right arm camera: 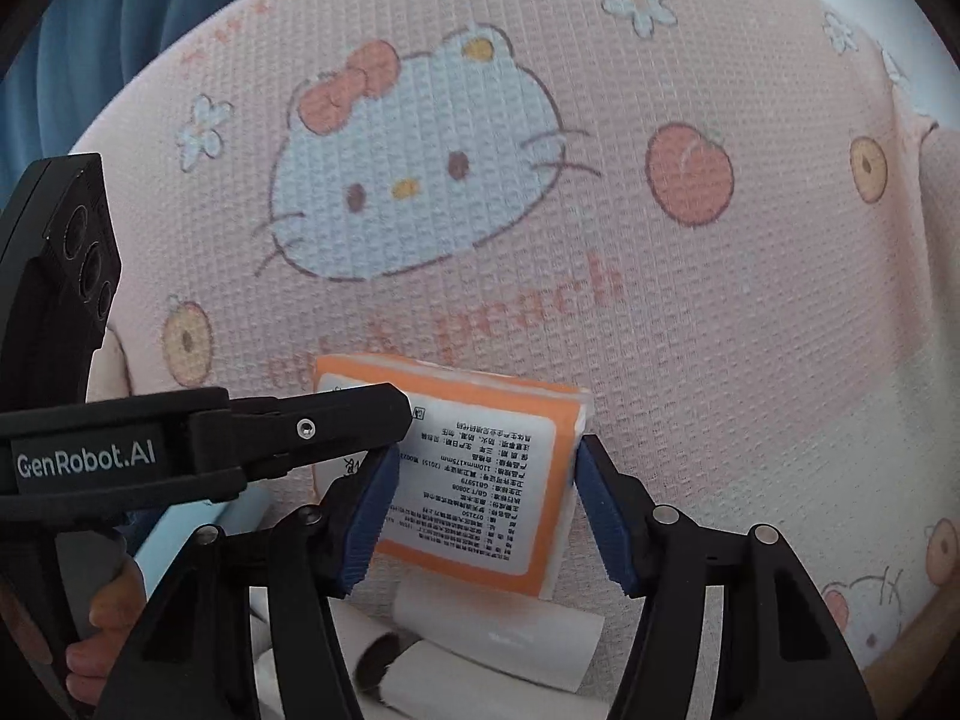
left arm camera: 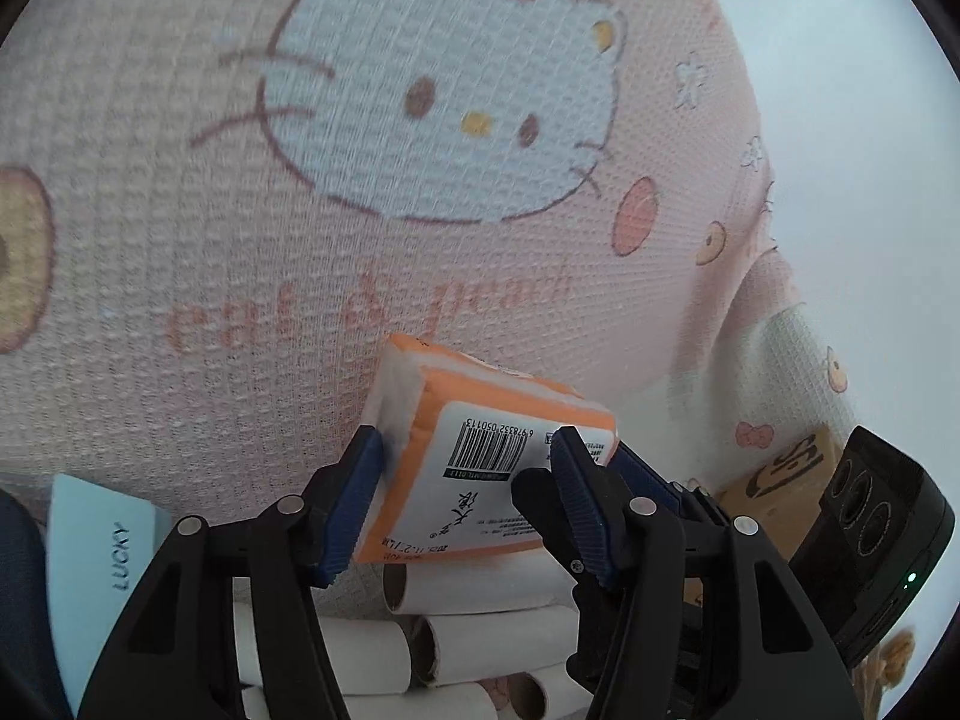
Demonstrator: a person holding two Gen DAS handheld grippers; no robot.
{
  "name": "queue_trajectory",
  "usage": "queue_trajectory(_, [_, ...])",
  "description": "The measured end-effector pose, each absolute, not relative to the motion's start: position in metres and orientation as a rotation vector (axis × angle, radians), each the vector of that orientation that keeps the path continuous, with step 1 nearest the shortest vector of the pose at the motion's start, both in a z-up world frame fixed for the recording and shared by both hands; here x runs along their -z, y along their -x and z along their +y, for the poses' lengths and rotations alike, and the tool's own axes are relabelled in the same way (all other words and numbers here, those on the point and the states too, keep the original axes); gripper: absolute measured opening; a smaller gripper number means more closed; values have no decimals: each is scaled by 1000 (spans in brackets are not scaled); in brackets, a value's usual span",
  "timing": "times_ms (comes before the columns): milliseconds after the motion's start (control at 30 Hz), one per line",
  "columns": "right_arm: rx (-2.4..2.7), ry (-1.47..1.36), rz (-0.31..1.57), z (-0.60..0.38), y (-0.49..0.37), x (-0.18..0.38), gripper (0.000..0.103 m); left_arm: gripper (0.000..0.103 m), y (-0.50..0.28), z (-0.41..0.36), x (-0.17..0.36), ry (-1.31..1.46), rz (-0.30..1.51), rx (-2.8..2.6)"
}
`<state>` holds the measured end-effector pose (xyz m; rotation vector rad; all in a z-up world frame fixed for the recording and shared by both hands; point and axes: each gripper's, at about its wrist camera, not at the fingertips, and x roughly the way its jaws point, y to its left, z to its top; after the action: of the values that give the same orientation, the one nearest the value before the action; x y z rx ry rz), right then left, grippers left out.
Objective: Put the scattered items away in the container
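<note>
Black two-finger grippers with ribbed blue pads fill the bottom of both wrist views, and both are clamped on the same thing: a small rectangular tissue pack wrapped in orange plastic with white paper showing at its edges. Seen from the left wrist, the left gripper presses its pads against the pack's two sides, and the pack shows a white label with a black barcode, a row of digits and some brush-style characters. Seen from the right wrist, the right gripper grasps the pack by its short edges; this face carries a white, orange-bordered panel of dense small print, upside down to the camera. The left gripper's black finger crosses in from the left of that view and overlaps the pack's top corner, and fingertips of a person's hand wrap its handle at lower left. The pack is held up off the surface, between the two tools. Just below and behind it lie several white cardboard tubes on their sides, touching one another. A pale blue card printed "LUCKY" stands at lower left, and a brown cardboard box sits at right. Beyond everything spreads a pink waffle-textured cloth printed with a white cartoon cat face, peaches and flowers.
</note>
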<state>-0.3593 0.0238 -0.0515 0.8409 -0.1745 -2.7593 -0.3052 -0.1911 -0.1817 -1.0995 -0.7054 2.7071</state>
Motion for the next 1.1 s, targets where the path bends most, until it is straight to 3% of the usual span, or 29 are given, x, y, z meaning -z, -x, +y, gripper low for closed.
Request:
queue_trajectory(433, [2655, -763, -43, -4, 249, 0, 59, 58, 185, -180, 144, 976, -755, -2791])
queue_trajectory(733, [2520, -865, 46, -10, 171, 23, 59, 58, 99, -166, 170, 1087, -841, -2751])
queue_trajectory(900, [2466, -928, 68, 0, 151, 40, 59, 58, 83, -161, 199, 1137, -990, -2662])
queue_trajectory(1100, [2409, -967, 153, 7, 146, 68, 59, 58, 90, -147, 226, 1249, -929, -2629])
